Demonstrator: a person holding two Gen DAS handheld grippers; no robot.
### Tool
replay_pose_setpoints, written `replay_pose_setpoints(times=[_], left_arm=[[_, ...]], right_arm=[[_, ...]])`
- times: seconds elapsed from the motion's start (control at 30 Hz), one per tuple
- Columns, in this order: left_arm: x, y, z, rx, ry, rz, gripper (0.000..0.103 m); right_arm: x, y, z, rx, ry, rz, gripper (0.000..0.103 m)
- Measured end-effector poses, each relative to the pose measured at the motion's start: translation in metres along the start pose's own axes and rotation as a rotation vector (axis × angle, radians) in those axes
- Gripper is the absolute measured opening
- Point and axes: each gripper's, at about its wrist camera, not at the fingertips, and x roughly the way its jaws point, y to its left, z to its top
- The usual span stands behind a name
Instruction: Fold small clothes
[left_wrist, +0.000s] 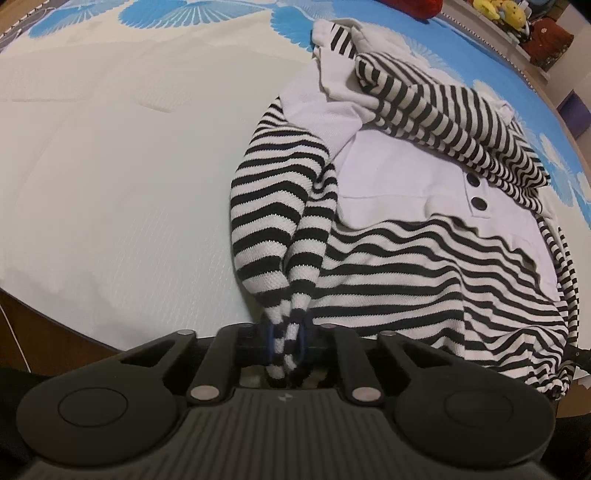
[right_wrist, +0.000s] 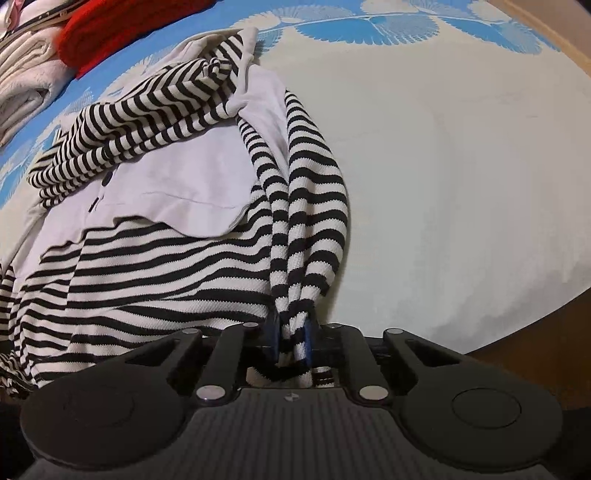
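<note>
A pale bedsheet (left_wrist: 110, 166) with a blue fan-leaf print along its far edge covers the bed and fills most of both views.

In the left wrist view, at the bottom centre of the frame, the left claw (left_wrist: 286, 343) is clamped on a bunched strip of the black-and-white striped top (left_wrist: 424, 266), its blue-edged pads pressing the fabric from both sides. From the pinch the cloth rises as a gathered sleeve towards the middle of the frame, then spreads right into the striped body and a plain white chest panel with two dark buttons (left_wrist: 476, 190). A second striped fold lies across the upper right of the garment.

In the right wrist view, again at the bottom centre, the right claw (right_wrist: 291, 341) is likewise closed on a twisted striped strip of the same top (right_wrist: 147, 280). The garment fans out to the left and upward from there, with the white panel in the middle left. Beyond it, in the upper left corner, sit a red cloth (right_wrist: 122, 29) and a stack of what looks like folded white cloth (right_wrist: 26, 81), though that corner is distorted. Bare sheet (right_wrist: 461, 166) fills the right side.
</note>
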Motion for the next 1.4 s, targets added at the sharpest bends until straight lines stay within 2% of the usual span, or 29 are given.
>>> replay_pose_setpoints(times=[0.3, 0.47, 0.5, 0.57, 0.73, 0.83, 0.9, 1.0, 1.07, 1.17, 1.2, 1.23, 1.27, 1.33, 1.4], left_arm=[[-0.025, -0.010, 0.006, 0.068, -0.056, -0.037, 0.006], [-0.067, -0.021, 0.027, 0.153, -0.080, -0.088, 0.006], [-0.078, -0.023, 0.029, 0.172, -0.078, -0.067, 0.006], [-0.103, -0.025, 0.031, 0.209, -0.084, -0.107, 0.006], [-0.165, -0.012, 0.020, 0.239, -0.057, -0.252, 0.006], [-0.180, -0.005, 0.009, 0.253, -0.012, -0.281, 0.006], [-0.173, -0.002, 0.008, 0.235, 0.029, -0.281, 0.006], [-0.148, 0.004, 0.023, 0.187, 0.066, -0.260, 0.006], [-0.124, 0.009, 0.047, 0.109, 0.081, -0.268, 0.006], [-0.075, 0.015, 0.106, -0.055, 0.105, -0.304, 0.008], [-0.059, 0.017, 0.124, -0.103, 0.109, -0.316, 0.013], [-0.043, 0.020, 0.144, -0.159, 0.105, -0.325, 0.024], [-0.032, 0.025, 0.162, -0.209, 0.094, -0.331, 0.029], [-0.025, 0.033, 0.188, -0.280, 0.028, -0.342, 0.051], [-0.027, 0.040, 0.194, -0.283, -0.043, -0.367, 0.055]], right_arm=[[-0.024, -0.006, 0.005, 0.048, -0.083, 0.036, 0.009], [-0.066, -0.019, 0.015, 0.108, -0.161, 0.156, 0.008], [-0.075, -0.023, 0.017, 0.121, -0.170, 0.178, 0.008], [-0.100, -0.031, 0.019, 0.147, -0.195, 0.229, 0.008], [-0.173, -0.048, 0.008, 0.141, -0.242, 0.310, 0.008], [-0.200, -0.059, -0.004, 0.155, -0.245, 0.341, 0.008], [-0.205, -0.062, -0.006, 0.170, -0.242, 0.356, 0.008], [-0.188, -0.059, 0.006, 0.189, -0.208, 0.376, 0.008], [-0.169, -0.051, 0.021, 0.181, -0.193, 0.349, 0.008], [-0.125, -0.044, 0.067, 0.205, -0.166, 0.340, 0.008], [-0.103, -0.043, 0.091, 0.237, -0.160, 0.326, 0.009], [-0.088, -0.043, 0.109, 0.267, -0.162, 0.316, 0.011], [-0.071, -0.044, 0.127, 0.302, -0.170, 0.305, 0.016], [-0.043, -0.048, 0.159, 0.343, -0.208, 0.249, 0.017], [-0.030, -0.051, 0.176, 0.323, -0.238, 0.193, 0.023]])
